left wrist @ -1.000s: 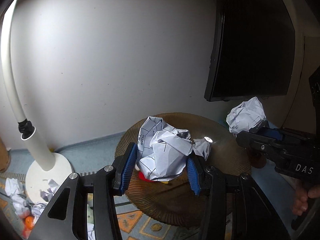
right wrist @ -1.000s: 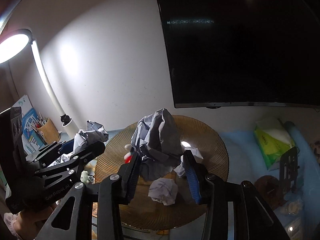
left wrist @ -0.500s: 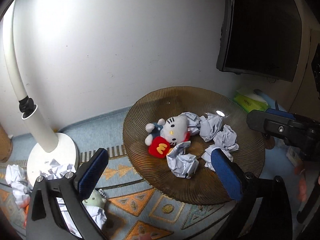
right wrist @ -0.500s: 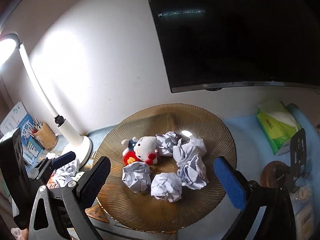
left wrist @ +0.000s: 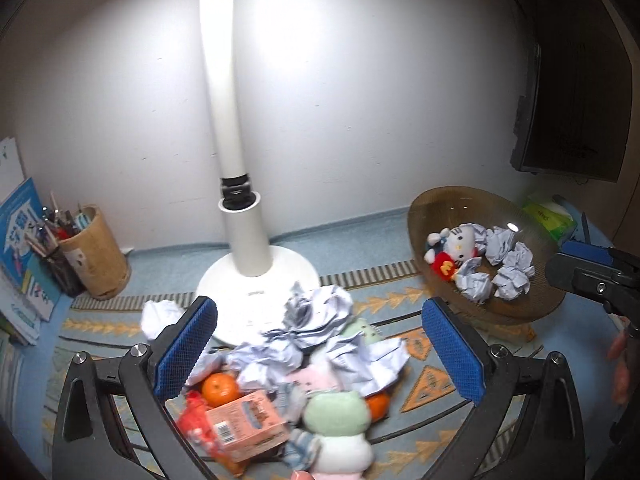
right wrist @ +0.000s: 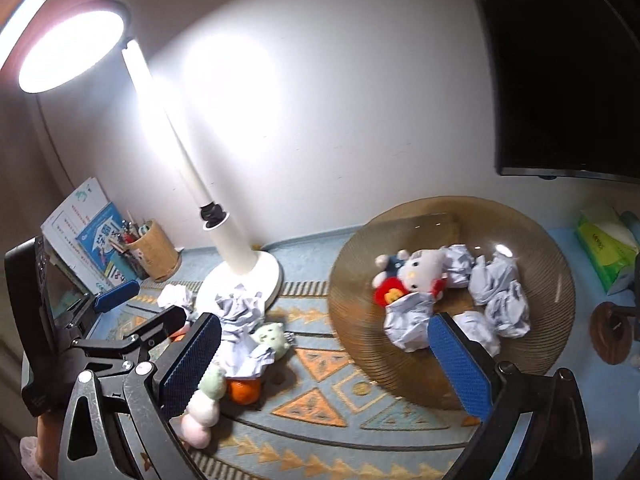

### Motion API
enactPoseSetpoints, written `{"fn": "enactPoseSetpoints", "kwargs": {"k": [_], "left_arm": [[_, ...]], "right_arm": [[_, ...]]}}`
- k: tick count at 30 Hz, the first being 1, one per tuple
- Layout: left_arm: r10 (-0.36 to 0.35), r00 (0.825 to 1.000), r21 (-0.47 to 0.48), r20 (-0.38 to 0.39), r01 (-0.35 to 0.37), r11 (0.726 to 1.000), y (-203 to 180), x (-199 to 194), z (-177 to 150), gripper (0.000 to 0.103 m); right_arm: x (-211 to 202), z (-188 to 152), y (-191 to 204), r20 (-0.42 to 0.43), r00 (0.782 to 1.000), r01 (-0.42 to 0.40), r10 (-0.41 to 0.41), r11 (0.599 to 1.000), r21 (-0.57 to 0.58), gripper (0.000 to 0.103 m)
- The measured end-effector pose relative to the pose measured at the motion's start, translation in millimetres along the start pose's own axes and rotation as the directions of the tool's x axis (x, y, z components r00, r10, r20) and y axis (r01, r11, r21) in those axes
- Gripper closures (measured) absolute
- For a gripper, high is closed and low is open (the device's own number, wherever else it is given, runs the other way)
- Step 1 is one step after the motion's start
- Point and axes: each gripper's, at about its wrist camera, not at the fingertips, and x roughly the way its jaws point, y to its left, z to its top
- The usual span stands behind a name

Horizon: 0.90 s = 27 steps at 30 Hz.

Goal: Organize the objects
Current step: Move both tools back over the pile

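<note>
A ribbed brown glass plate (left wrist: pixel 436 208) (right wrist: pixel 552 256) holds a white cat plush (left wrist: pixel 454 246) (right wrist: pixel 420 270) and several crumpled paper balls (left wrist: pixel 510 276) (right wrist: pixel 498 294). Left of it, by the lamp base, lies a pile: crumpled paper (left wrist: pixel 316 328) (right wrist: pixel 240 312), oranges (left wrist: pixel 218 388) (right wrist: pixel 242 392), a pink carton (left wrist: pixel 246 426) and a pale green plush (left wrist: pixel 336 412) (right wrist: pixel 272 336). My left gripper (left wrist: pixel 320 336) (right wrist: pixel 140 308) hangs open over the pile, holding nothing. My right gripper (right wrist: pixel 324 356) (left wrist: pixel 584 268) is open and empty, between the pile and the plate.
A lit white desk lamp (left wrist: pixel 248 236) (right wrist: pixel 240 264) stands behind the pile on a patterned mat (right wrist: pixel 320 404). A pen cup (left wrist: pixel 94 252) and books (left wrist: pixel 20 240) stand at the left. A dark monitor (right wrist: pixel 560 80) and a green tissue pack (right wrist: pixel 604 244) are right.
Both grippers opened and let their crumpled paper fall into the plate. Both then swung left, away from the plate, toward the pile beside the lamp.
</note>
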Motion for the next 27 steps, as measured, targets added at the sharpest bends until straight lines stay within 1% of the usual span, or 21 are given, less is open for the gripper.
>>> {"fn": "enactPoseSetpoints", "kwargs": {"k": [3,6,7,10,14,15,17,20,22,23,25,26,27], "left_arm": [[0.013,0.999,0.005,-0.040,-0.012,1.000,40.3,-9.2,-23.1,0.000],[0.049,0.994,0.035,-0.096,-0.046,0.998,69.2,-7.3,-53.8,0.001],[0.050,0.992,0.044,-0.120,-0.045,0.998,76.9,-5.3,-64.3,0.001],[0.012,0.985,0.074,-0.171,0.000,0.997,86.8,3.7,-92.3,0.001],[0.018,0.976,0.149,-0.216,0.014,0.989,78.2,20.4,-114.6,0.000],[0.023,0.975,0.160,-0.219,0.012,0.987,76.4,24.5,-117.2,0.000],[0.028,0.973,0.151,-0.229,0.008,0.988,76.4,34.1,-118.2,0.001],[0.010,0.971,0.108,-0.240,0.017,0.994,83.6,47.0,-115.4,0.000],[0.007,0.968,0.113,-0.249,0.022,0.993,86.4,55.5,-115.0,0.000],[-0.018,0.967,0.099,-0.255,0.045,0.994,88.9,57.7,-114.1,0.000],[-0.067,0.958,0.049,-0.278,0.084,0.995,95.7,62.4,-113.8,0.000],[-0.081,0.957,0.029,-0.279,0.093,0.995,99.1,62.9,-113.6,0.000],[-0.077,0.957,0.033,-0.280,0.089,0.995,98.2,62.6,-113.7,0.000]], "right_arm": [[7.8,-17.3,38.4,-0.025,0.999,-0.027,0.026,0.999,-0.046,0.000],[18.8,-42.1,70.8,-0.067,0.997,-0.046,0.040,0.995,-0.085,0.000],[22.4,-51.8,79.6,-0.081,0.996,-0.047,0.040,0.994,-0.096,0.000],[39.0,-81.0,98.8,-0.138,0.990,-0.035,0.018,0.992,-0.122,0.000],[69.4,-114.7,111.4,-0.218,0.975,0.009,-0.041,0.989,-0.146,0.000],[77.4,-121.2,113.2,-0.239,0.970,0.014,-0.049,0.989,-0.146,0.000],[91.8,-129.6,116.4,-0.264,0.962,0.031,-0.071,0.988,-0.154,0.000],[109.0,-135.4,121.5,-0.271,0.956,0.066,-0.111,0.983,-0.172,0.000],[118.4,-136.4,119.7,-0.278,0.953,0.077,-0.121,0.984,-0.163,0.000],[120.3,-136.9,119.0,-0.262,0.956,0.088,-0.131,0.982,-0.169,0.000],[122.4,-139.2,120.3,-0.240,0.959,0.102,-0.147,0.976,-0.192,0.000],[123.3,-139.9,121.8,-0.242,0.957,0.112,-0.161,0.972,-0.205,0.000],[124.9,-140.8,123.9,-0.245,0.953,0.126,-0.180,0.967,-0.220,0.000]]}}
